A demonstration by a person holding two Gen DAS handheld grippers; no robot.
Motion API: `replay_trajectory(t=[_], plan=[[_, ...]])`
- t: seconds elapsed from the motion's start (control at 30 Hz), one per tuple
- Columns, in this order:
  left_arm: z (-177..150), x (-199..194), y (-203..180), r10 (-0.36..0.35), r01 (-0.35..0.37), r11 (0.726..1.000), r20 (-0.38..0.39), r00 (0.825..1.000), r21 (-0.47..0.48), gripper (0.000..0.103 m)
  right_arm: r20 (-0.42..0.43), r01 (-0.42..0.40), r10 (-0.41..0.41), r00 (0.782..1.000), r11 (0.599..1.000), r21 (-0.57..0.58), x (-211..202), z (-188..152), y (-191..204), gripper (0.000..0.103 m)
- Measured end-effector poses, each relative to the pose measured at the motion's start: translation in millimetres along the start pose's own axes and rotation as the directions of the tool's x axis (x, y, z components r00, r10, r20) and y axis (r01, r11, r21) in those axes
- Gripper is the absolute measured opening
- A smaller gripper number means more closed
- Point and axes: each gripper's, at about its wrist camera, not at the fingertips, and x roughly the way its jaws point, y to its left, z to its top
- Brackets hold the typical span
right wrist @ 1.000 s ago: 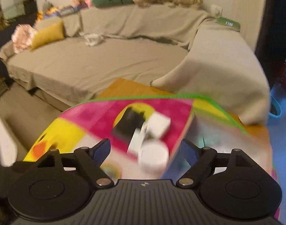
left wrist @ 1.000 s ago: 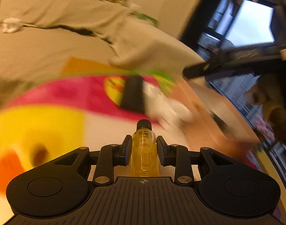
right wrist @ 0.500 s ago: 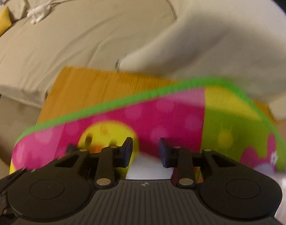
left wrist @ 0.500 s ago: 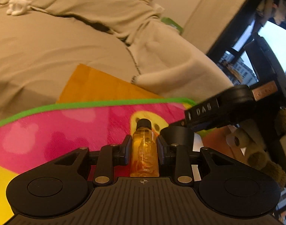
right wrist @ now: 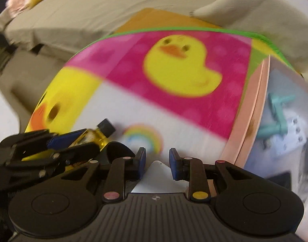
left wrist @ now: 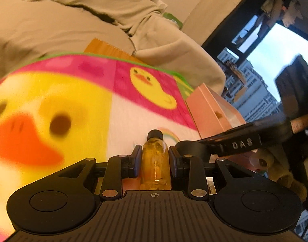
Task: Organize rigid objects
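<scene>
My left gripper [left wrist: 155, 155] is shut on a small amber bottle [left wrist: 155, 161] with a black cap and holds it above the duck-print mat [left wrist: 77, 104]. The same bottle [right wrist: 97, 134] and left gripper show at the lower left of the right wrist view. My right gripper [right wrist: 157, 162] is shut on a white box [right wrist: 158, 176], whose corner sticks up between the pads. Both grippers are side by side, left of the pink box [left wrist: 210, 113]. The pink box [right wrist: 252, 109] holds a teal piece [right wrist: 277, 113] and white items.
The mat covers a wooden table [right wrist: 160, 18] in front of a beige covered sofa [left wrist: 63, 24]. A window [left wrist: 275, 64] with buildings is at the right. Plush toys [left wrist: 279, 169] lie at the lower right of the left wrist view.
Both grippers have pulled back from the far end of the mat toward its near side. The black and white items seen on the mat a second ago are gone; my right gripper has closed on the white box.
</scene>
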Motion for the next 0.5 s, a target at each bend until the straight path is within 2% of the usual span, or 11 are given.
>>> replay_trajectory(t=[0.03,0.1,0.13,0.2,0.23,0.27,0.37,0.5], plan=[[-6,-3,-3,-0.001,0.001,1.0,0.005,1.0,-0.01,0.032,0.028,0.014,-0.013,1.0,1.0,-0.028,-7,-11,5,0.025],[-13,-4,-8,0.0,0.0,1.0,0.016,1.0,-0.03,0.032,0.136,0.066,-0.051,0.989,0.992,-0.106,-31,-34,17,0.028],[-17,-4,-12,0.006,-0.005,0.999,0.023,1.0,-0.035,0.032,0.19,0.086,-0.059,0.98,0.987,-0.135,-43,-47,20,0.033],[-19,-2,-18,0.013,-0.012,0.999,0.027,1.0,-0.043,0.032,0.291,0.115,-0.066,0.954,0.981,-0.156,-67,-72,23,0.053],[-21,-1,-22,0.013,-0.012,0.999,0.026,1.0,-0.047,0.032,0.323,0.105,-0.05,0.945,0.982,-0.157,-77,-85,21,0.07],[-22,1,-24,0.011,-0.01,0.999,0.023,1.0,-0.048,0.032,0.347,0.096,-0.038,0.937,0.984,-0.152,-84,-96,19,0.073],[-27,0,-36,0.029,-0.028,0.999,0.03,0.999,-0.022,0.032,0.385,0.083,-0.03,0.923,0.989,-0.122,-92,-135,14,0.073],[-34,-25,-42,0.074,-0.075,0.997,0.117,0.99,-0.003,0.031,0.403,0.06,-0.016,0.915,0.994,-0.097,-88,-186,11,0.073]])
